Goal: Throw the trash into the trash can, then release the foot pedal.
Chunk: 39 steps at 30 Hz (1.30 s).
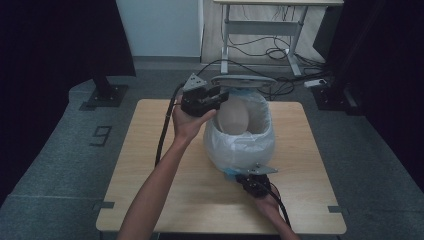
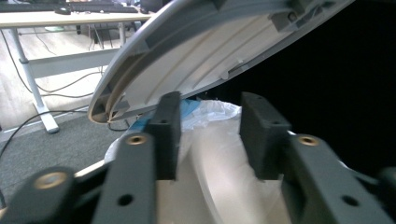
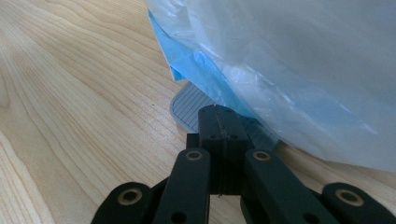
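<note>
The left gripper is held released at the far left rim of the pedal bin, its jaws parted with nothing pressed between the pads. Directly ahead of these jaws, a beige rounded object is seen lying inside the white bag liner; just above them the lid is raised, tilted up and away. Release should be completed only with the jaws kept clear of the lid's underside and the liner.

The bin stands on the wooden table, upright, its long axis vertical, its mouth pointing up and its pedal pointing towards the person.

The right gripper is clenched on nothing, its closed tips resting on the pedal just below the blue bag edge. By judgement, steady downward pressure should be maintained there until the left gripper is withdrawn.
</note>
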Tool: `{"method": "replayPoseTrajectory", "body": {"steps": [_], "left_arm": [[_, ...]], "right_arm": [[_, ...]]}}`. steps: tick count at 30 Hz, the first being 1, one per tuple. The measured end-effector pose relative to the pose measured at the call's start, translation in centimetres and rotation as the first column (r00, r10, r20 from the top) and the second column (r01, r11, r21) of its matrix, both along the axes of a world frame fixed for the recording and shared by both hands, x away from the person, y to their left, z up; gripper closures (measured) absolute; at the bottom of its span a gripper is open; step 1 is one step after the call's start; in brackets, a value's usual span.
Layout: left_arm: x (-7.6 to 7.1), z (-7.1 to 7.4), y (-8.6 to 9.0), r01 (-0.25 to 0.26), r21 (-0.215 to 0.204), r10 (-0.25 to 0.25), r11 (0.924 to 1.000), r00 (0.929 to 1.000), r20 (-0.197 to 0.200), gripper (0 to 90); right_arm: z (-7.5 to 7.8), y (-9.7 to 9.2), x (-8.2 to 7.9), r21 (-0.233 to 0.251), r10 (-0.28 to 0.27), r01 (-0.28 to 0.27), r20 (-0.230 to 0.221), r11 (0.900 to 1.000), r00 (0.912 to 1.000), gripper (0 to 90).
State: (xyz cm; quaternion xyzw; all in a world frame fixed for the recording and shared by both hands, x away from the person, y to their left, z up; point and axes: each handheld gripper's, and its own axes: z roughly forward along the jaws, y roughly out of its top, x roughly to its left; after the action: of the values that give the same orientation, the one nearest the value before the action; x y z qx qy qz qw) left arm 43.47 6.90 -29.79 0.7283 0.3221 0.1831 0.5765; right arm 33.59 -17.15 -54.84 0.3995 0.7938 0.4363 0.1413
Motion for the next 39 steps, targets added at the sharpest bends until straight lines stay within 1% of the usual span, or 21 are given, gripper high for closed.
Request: {"method": "replayPoseTrajectory", "body": {"steps": [6,8,10,15,18,24,27,32,34,37,39], "left_arm": [[-0.5,0.0,0.5,0.018,0.000,-0.018,0.9998,0.9998,-0.002,55.5],[-0.7,0.1,0.8,0.031,0.004,-0.031,0.9995,0.9995,-0.002,54.2],[-1.0,0.2,1.0,0.032,0.005,-0.032,0.9995,0.9995,-0.001,52.7],[-1.6,0.3,1.9,0.053,-0.005,-0.053,0.9986,0.9986,-0.002,50.8],[-1.9,0.2,2.3,0.054,-0.002,-0.054,0.9985,0.9985,-0.001,50.6],[-2.6,0.0,2.9,0.056,0.006,-0.056,0.9984,0.9984,-0.002,50.0],[-3.0,-0.2,3.2,0.058,0.020,-0.057,0.9981,0.9983,-0.006,48.5],[-3.8,-0.5,3.8,0.058,0.033,-0.058,0.9977,0.9983,-0.005,47.8],[-4.0,-0.7,4.0,0.060,0.037,-0.060,0.9975,0.9982,-0.006,47.8],[-4.4,-1.2,4.2,0.061,0.044,-0.061,0.9972,0.9981,-0.007,47.8],[-4.6,-1.5,4.3,0.064,0.050,-0.063,0.9967,0.9979,-0.012,47.6]], "right_arm": [[0.0,0.0,0.0,-0.002,-0.002,0.002,0.001,1.0000,1.0000,89.8],[0.0,0.0,0.0,-0.003,-0.002,0.002,0.002,1.0000,1.0000,89.8],[0.0,0.0,0.0,-0.003,-0.002,0.002,0.001,1.0000,1.0000,89.8],[0.0,0.0,0.0,-0.003,-0.003,0.003,0.002,1.0000,1.0000,89.8],[0.0,0.0,0.0,-0.003,-0.003,0.003,0.003,1.0000,1.0000,89.7],[0.0,0.0,0.0,0.002,-0.003,0.003,-0.002,1.0000,1.0000,89.7],[0.0,-0.1,0.0,0.007,-0.004,0.004,-0.006,1.0000,1.0000,89.5],[0.1,-0.2,0.0,0.012,-0.002,0.002,-0.007,0.9999,1.0000,86.2],[0.2,-0.1,-0.2,0.008,-0.003,0.003,0.003,1.0000,1.0000,83.8],[0.4,-0.1,-0.4,0.000,-0.005,0.005,0.019,1.0000,0.9998,82.9],[0.5,-0.2,-0.4,0.010,-0.013,0.012,0.022,0.9999,0.9997,82.7]]}}
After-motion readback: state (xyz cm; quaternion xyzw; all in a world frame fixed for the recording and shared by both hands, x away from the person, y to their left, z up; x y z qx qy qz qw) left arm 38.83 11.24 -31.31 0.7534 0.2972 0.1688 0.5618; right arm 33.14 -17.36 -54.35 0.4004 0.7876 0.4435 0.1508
